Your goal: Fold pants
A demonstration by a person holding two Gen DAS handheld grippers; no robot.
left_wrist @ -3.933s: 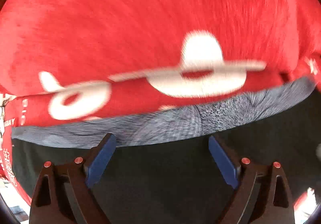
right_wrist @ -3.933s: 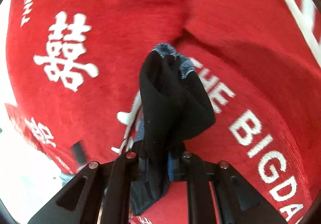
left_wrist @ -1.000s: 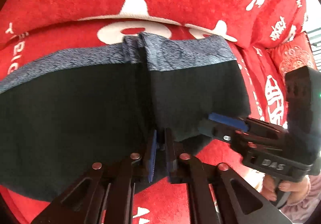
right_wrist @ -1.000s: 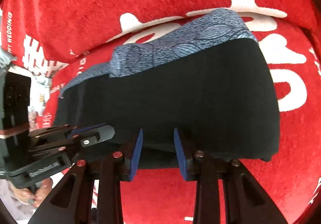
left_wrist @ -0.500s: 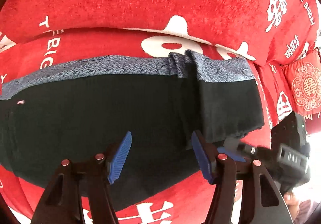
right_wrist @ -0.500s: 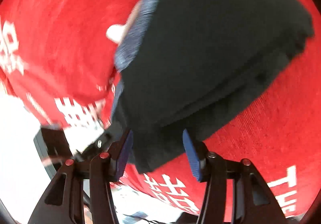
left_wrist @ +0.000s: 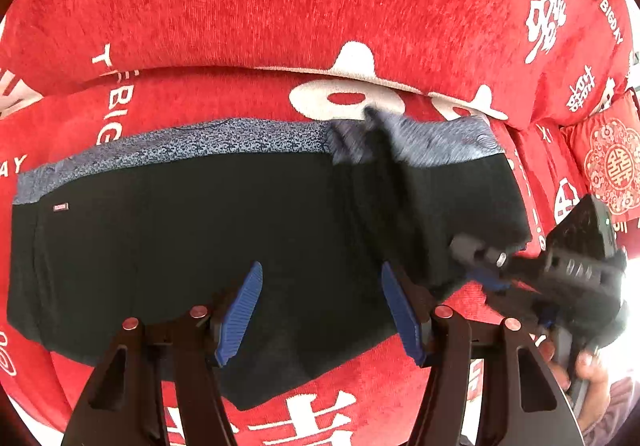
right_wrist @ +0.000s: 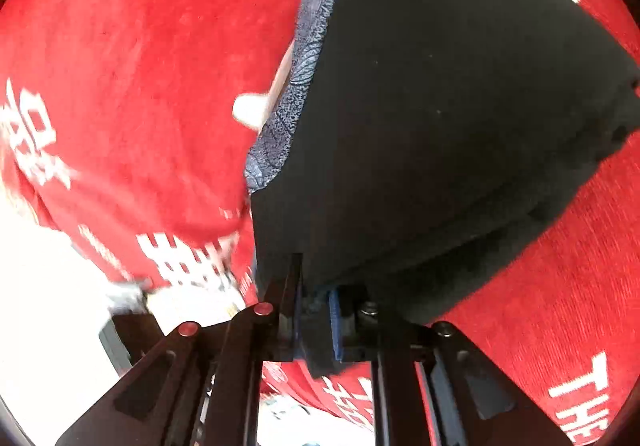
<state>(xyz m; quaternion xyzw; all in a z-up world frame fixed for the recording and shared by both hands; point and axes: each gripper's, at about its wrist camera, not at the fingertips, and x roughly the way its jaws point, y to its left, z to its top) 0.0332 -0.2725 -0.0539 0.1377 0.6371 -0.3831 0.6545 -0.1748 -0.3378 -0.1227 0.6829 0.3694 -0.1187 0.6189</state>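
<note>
Black pants (left_wrist: 200,238) with a blue-grey patterned waistband (left_wrist: 200,146) lie flat on a red sofa cover (left_wrist: 280,6), their right end folded over itself. My left gripper (left_wrist: 324,306) hovers open over the lower edge, with only cloth below its blue pads. In the left wrist view my right gripper (left_wrist: 472,262) bites the folded right end from the side. The right wrist view shows that right gripper (right_wrist: 316,310) with its jaws closing, black cloth of the pants (right_wrist: 440,106) pinched between the pads and the folded layers bulging up ahead.
The red cover bears white letters and characters and runs up the sofa back. A patterned red cushion (left_wrist: 612,162) lies at the far right. A person's hand (left_wrist: 588,366) holds the right tool. Bright floor (right_wrist: 48,286) shows beyond the seat edge.
My left gripper let go of the lower edge of the pants, opened and drew back. My right gripper rolled over, opened wider, then closed on the folded right end.
</note>
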